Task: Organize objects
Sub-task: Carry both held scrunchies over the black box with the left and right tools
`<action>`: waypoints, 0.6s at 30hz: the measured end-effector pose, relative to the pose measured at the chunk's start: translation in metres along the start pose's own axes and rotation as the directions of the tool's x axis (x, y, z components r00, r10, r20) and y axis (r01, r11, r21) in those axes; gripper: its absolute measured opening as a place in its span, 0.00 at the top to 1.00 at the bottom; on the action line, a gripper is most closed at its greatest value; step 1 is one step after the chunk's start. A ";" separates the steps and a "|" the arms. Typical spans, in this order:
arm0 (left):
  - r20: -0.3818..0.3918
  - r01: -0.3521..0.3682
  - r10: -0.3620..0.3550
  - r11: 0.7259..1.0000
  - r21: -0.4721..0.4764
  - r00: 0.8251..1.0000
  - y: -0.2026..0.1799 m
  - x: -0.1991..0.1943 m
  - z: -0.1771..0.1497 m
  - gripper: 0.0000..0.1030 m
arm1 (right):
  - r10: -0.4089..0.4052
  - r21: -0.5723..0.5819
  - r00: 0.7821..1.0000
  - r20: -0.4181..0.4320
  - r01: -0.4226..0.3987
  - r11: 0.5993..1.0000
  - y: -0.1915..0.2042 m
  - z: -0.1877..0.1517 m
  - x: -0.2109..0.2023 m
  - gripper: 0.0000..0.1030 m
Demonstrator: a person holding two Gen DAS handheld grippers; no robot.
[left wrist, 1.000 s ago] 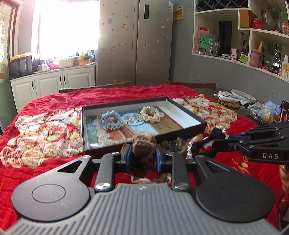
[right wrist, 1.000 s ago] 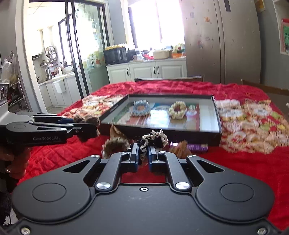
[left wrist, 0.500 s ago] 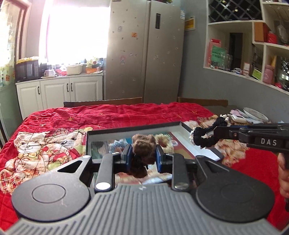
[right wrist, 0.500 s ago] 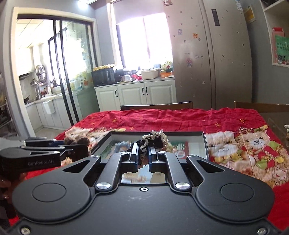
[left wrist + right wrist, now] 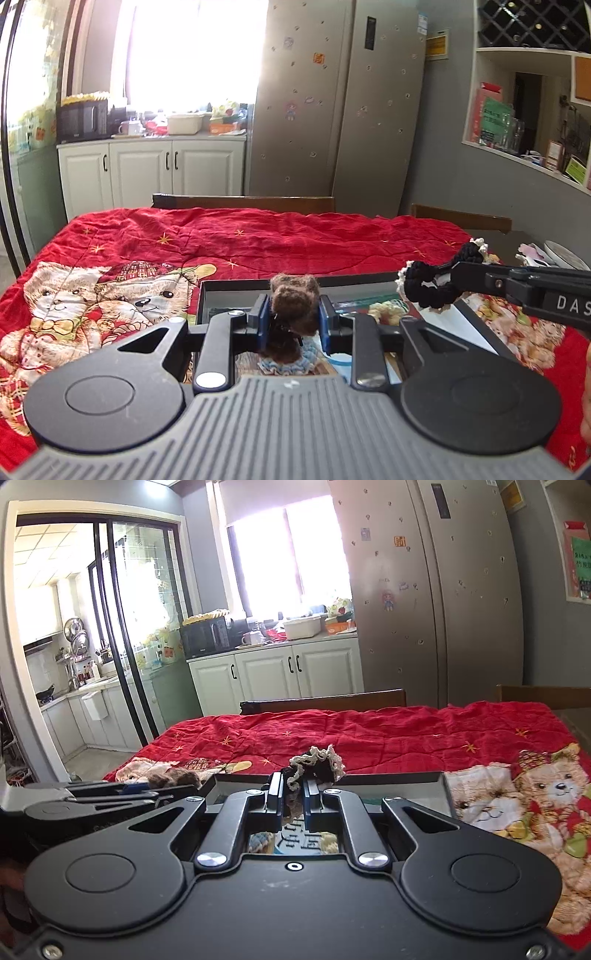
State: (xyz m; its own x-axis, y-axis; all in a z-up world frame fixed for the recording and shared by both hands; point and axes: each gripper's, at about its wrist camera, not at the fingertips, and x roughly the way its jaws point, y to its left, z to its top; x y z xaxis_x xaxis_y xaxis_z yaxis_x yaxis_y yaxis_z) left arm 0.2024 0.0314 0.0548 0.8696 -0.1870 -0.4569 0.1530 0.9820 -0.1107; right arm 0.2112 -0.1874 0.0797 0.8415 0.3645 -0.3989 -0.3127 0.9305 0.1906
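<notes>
Here, the left gripper (image 5: 293,317) is pinching a fuzzy brown scrunchie (image 5: 293,306) between its blue pads; the scrunchie is looking soft and woolly, bunched up, and it is hanging above the near part of the black tray (image 5: 236,286). The right gripper (image 5: 293,795) is pressing its jaws together on a black scrunchie with a cream lace edge (image 5: 316,764), which is sticking up from the fingertips, also over the tray. In the left wrist view this same scrunchie (image 5: 428,282) is showing at the right, as a curled black loop.

So two scrunchies are being held, one in each gripper. Inside the tray, two more are lying: a light blue one (image 5: 291,365) just below the brown one, and a cream-yellow one (image 5: 388,308) further right. The gripper bodies are hiding most of the tray floor, so I cannot tell if more are lying there.

The tray is resting on a red quilt with teddy bears (image 5: 110,295). Behind it are standing wooden chair backs (image 5: 243,201), white cabinets (image 5: 155,171), a microwave (image 5: 83,120) and a tall grey fridge (image 5: 340,99).
</notes>
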 end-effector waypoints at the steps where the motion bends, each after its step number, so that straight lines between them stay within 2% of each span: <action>1: -0.002 -0.008 0.008 1.000 -0.002 1.000 0.001 0.004 0.000 0.71 | 0.001 0.003 1.000 -0.002 -0.001 1.000 0.000 0.000 0.005 0.90; 5: -0.009 -0.026 0.026 1.000 0.007 1.000 0.003 0.017 0.002 0.71 | 0.000 0.010 1.000 -0.009 0.000 1.000 0.001 0.000 0.026 0.90; 11: -0.019 -0.048 0.047 0.998 -0.029 0.999 0.014 0.032 0.003 0.71 | 0.003 0.033 1.000 -0.027 -0.002 0.999 0.000 -0.005 0.052 0.90; 14: -0.031 -0.048 0.046 0.997 -0.062 0.998 0.023 0.041 0.000 0.71 | 0.003 0.037 0.999 -0.037 -0.002 0.999 0.000 -0.007 0.064 0.90; 18: -0.048 -0.050 0.047 0.997 -0.053 0.998 0.024 0.050 -0.004 0.71 | 0.008 0.036 0.998 -0.061 -0.005 0.999 0.002 -0.014 0.080 0.90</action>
State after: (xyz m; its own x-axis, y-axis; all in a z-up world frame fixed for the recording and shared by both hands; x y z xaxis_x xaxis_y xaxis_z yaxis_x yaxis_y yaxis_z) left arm 0.2477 0.0460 0.0262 0.8521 -0.1417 -0.5039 0.0844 0.9873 -0.1348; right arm 0.2715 -0.1559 0.0355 0.8105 0.3731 -0.4516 -0.3010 0.9266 0.2254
